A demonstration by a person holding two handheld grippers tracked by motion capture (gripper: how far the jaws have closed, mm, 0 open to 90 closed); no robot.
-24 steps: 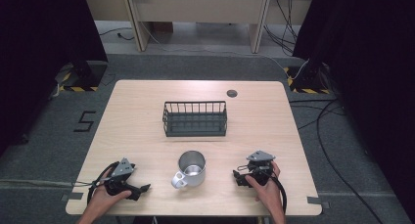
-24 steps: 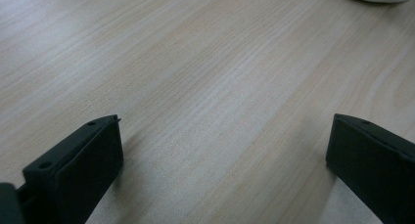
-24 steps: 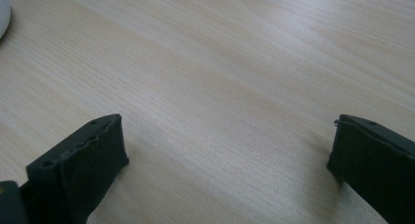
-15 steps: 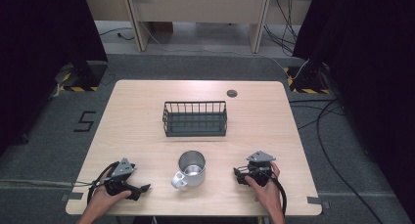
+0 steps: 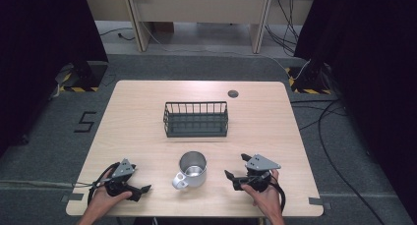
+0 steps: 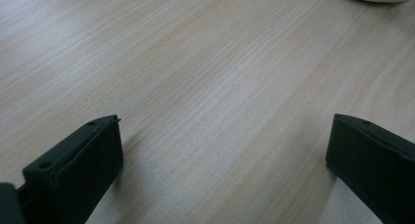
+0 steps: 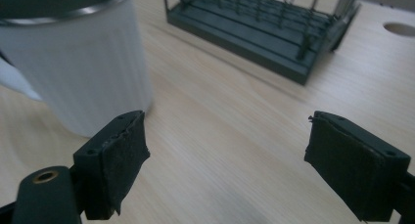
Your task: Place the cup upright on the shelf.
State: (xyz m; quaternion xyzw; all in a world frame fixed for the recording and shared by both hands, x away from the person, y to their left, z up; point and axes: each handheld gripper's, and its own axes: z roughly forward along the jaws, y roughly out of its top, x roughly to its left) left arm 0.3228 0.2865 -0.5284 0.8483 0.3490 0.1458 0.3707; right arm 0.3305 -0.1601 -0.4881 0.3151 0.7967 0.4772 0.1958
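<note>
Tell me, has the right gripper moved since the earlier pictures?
Yes, slightly. The right gripper has edged left toward the mug, judged against the wire basket. Its jaws are open.

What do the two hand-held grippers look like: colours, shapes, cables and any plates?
Both the left gripper and right gripper are black with two blocky black jaws. Each carries a grey three-cornered plate on top and trails a black cable. The forearms show no sleeves.
</note>
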